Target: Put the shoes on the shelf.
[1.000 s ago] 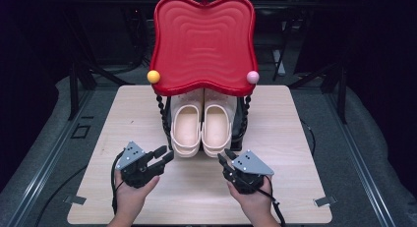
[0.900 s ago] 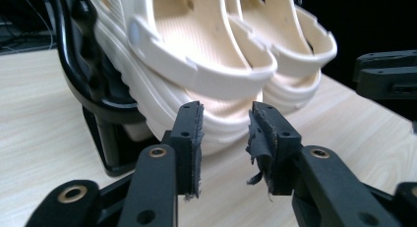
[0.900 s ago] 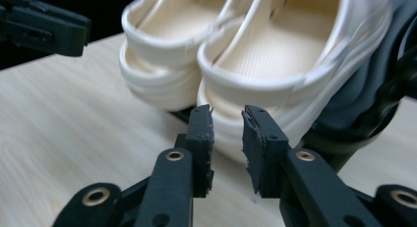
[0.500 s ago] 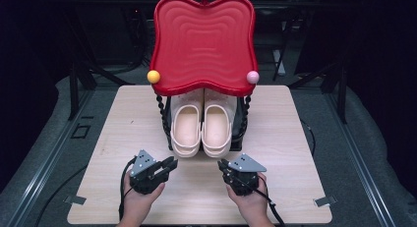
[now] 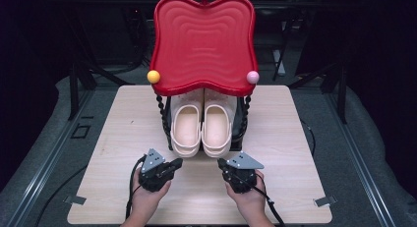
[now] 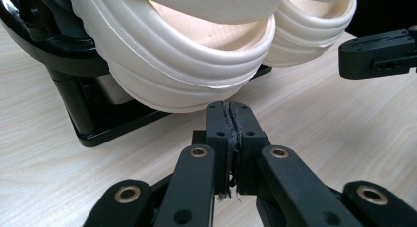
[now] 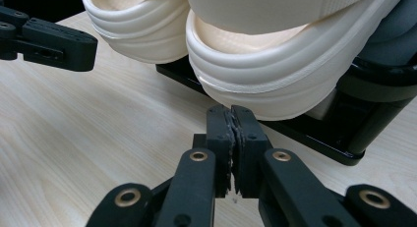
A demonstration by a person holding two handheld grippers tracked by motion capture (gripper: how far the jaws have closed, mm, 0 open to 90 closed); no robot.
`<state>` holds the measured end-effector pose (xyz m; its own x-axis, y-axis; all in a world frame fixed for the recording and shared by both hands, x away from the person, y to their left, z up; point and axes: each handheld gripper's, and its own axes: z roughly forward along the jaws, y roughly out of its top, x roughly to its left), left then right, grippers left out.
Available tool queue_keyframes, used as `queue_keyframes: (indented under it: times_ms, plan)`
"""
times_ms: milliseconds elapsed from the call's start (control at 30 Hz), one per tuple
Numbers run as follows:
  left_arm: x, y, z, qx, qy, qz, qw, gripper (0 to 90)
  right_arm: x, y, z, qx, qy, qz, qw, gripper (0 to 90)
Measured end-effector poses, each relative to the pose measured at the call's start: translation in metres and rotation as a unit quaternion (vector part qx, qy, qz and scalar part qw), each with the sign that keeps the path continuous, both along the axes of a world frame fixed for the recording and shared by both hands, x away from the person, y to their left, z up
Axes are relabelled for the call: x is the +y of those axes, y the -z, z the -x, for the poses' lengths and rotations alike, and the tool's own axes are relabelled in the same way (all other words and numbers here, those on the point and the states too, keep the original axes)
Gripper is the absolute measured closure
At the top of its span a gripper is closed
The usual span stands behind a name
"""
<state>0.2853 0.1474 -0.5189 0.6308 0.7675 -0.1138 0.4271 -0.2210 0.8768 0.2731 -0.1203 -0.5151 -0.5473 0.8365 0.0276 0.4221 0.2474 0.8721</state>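
Now both pairs of jaws have just been closing, and neither has anything between them: in the left gripper view the left gripper (image 6: 234, 109) has its pads pressed flat together on empty air, and the right gripper (image 7: 234, 111) reads the same in its own view. Compared with a second ago, when the fingers stood spread above the board, both hands now sit lower, close to the table (image 5: 123, 119), just in front of the shoes. I read that as a settled ready pose, not a grasp; no shoe is touched yet, so the real work is not begun. The pair of cream clogs (image 5: 202, 129) stands heel toward me on the black base of the rack (image 5: 166, 124), under the red tray (image 5: 204, 40). From the left gripper, the left clog (image 6: 177, 65) bulges just ahead of and above the closed tips, near but apart. From the right gripper, the right clog (image 7: 275, 74) sits likewise just beyond the tips. To take either heel I judge the jaws must spread again first.
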Motion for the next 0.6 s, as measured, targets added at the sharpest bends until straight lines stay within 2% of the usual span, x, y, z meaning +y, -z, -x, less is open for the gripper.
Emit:
queue_keyframes:
  times_ms: [233,500,600]
  plan:
    - [0.0016,0.0016,-0.0037,0.003,-0.010,0.006,0.9999,88.5,0.0008,0.0017,-0.0038,0.001,-0.003,-0.003,1.0000,87.1]
    - [0.0012,0.0007,-0.0035,0.002,-0.012,0.004,0.9999,89.4,0.0010,0.0013,-0.0046,0.003,0.000,-0.005,1.0000,88.1]
    - [0.0020,-0.0016,-0.0029,0.001,-0.015,0.004,0.9999,89.7,-0.0004,-0.0008,-0.0036,-0.004,0.004,-0.006,1.0000,90.0]
